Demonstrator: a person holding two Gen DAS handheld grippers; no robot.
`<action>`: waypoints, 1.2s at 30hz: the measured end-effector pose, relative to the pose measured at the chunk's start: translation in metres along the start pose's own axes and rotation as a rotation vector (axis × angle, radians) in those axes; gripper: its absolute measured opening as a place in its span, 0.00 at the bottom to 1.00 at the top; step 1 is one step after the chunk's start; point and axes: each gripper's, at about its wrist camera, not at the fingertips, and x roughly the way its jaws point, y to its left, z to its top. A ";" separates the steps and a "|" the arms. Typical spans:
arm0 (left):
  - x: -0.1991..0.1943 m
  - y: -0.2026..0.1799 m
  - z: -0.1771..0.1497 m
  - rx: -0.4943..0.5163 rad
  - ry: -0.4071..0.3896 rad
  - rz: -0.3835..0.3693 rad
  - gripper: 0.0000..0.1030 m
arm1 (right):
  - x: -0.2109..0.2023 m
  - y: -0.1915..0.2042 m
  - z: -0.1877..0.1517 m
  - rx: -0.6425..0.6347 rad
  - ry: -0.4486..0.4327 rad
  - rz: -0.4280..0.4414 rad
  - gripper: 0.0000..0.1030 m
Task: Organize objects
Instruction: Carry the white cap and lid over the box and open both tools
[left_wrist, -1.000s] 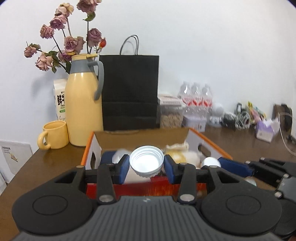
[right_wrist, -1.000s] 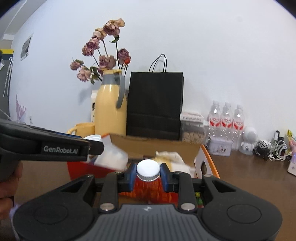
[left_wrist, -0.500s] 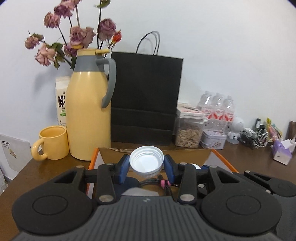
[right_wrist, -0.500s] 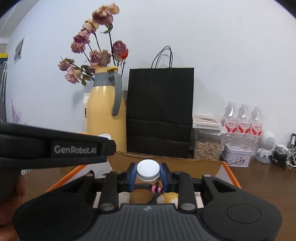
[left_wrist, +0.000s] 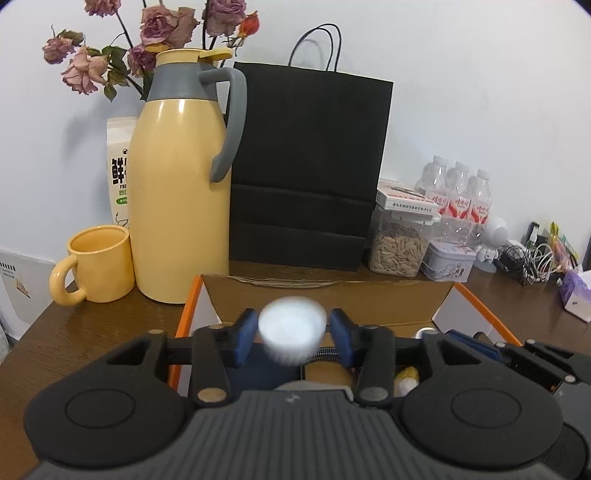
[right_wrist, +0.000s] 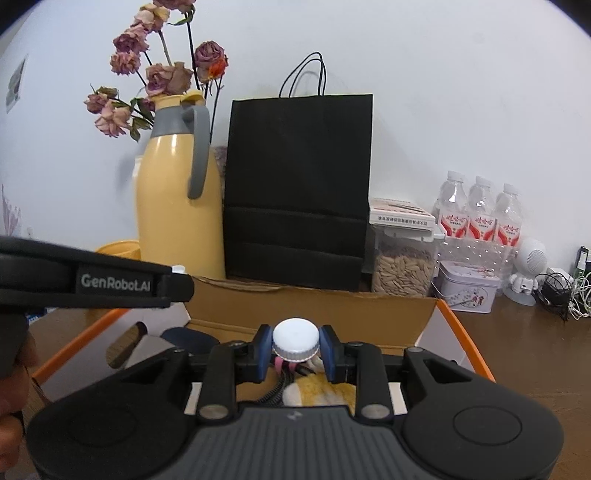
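the brown surface (left_wrist: 92, 325) holds everything here; the landmark is the open cardboard box (left_wrist: 325, 295) with orange edges, sitting in the middle of it; right behind the box stands a tall black paper bag (left_wrist: 306, 166); behind the box and to its left stands a big yellow jug (left_wrist: 177, 206) with a grey handle, with dried roses (left_wrist: 162, 26) poking up behind it; left of the box, next to the jug, is a yellow mug (left_wrist: 99, 262); behind the box to its right is a clear jar of seeds (left_wrist: 400, 243), then a small tin (left_wrist: 447, 262) and three water bottles (left_wrist: 458, 192);

the left gripper (left_wrist: 291, 332) is over the box; its fingers (left_wrist: 243, 332) are opening, and a blurry white lid (left_wrist: 291, 328) sits loose between them, with small gaps on both sides;

the right gripper (right_wrist: 295, 347) is over the box too; its fingers (right_wrist: 263, 349) are clenched tight on a white bottle cap (right_wrist: 295, 341); the rest of the bottle is hidden; down in the box under it lie a yellow and white soft thing (right_wrist: 314, 391) and a dark cord (right_wrist: 277, 387).
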 end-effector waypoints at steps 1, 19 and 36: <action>0.000 -0.001 0.000 0.003 -0.005 0.005 0.66 | -0.001 0.000 0.000 -0.001 0.002 -0.005 0.40; -0.016 -0.001 0.002 -0.020 -0.046 0.031 1.00 | -0.008 -0.002 0.003 0.019 -0.005 -0.028 1.00; -0.088 0.000 -0.012 0.020 -0.093 -0.001 1.00 | -0.071 -0.003 -0.002 -0.044 -0.010 0.006 1.00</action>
